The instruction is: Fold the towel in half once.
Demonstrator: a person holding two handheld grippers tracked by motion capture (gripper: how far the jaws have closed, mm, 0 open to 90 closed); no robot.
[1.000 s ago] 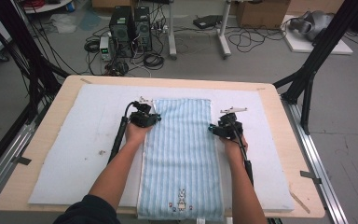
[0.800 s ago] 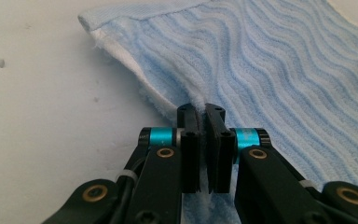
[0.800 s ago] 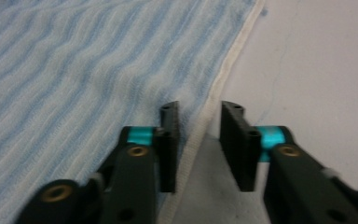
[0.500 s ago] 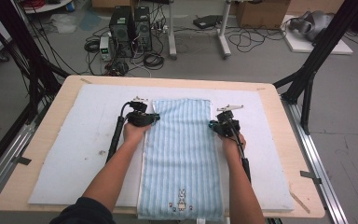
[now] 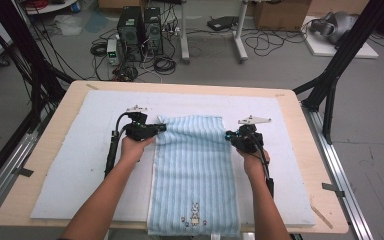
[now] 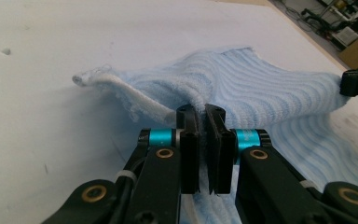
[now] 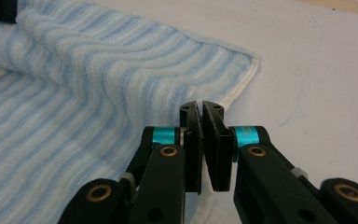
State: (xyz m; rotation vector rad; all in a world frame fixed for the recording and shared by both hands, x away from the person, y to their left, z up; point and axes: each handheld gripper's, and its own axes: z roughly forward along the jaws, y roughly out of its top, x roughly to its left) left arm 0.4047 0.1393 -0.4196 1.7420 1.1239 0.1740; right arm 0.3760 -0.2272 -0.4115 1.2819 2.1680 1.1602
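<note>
Cables, computer towers [image 5: 139, 31] and cardboard boxes cluttered the floor beyond the far edge of the wooden table [image 5: 300, 130], and a pale padded mat [image 5: 80, 150] covered most of its top. On that mat, down the middle, lay the blue striped towel [image 5: 195, 175], its near end with the small rabbit print hanging just over the near edge of the table.

I had each side edge of it pinched near the far end. My left gripper [image 5: 156, 130] was clamped on the left hem; in the left gripper view the jaws of that gripper [image 6: 204, 114] stood nearly together with terry cloth squeezed between them, and the far left corner drooped free beyond. My right gripper [image 5: 231, 136] was closed on the right hem, and in the right gripper view its jaws [image 7: 201, 109] bit the white-bound edge a little short of the far right corner.

Holding both sides at matching spots kept the far end taut and level between my hands, raised off the mat in a soft ridge. I judged this the start of a fold, with the far end to be carried toward me over the near part.
</note>
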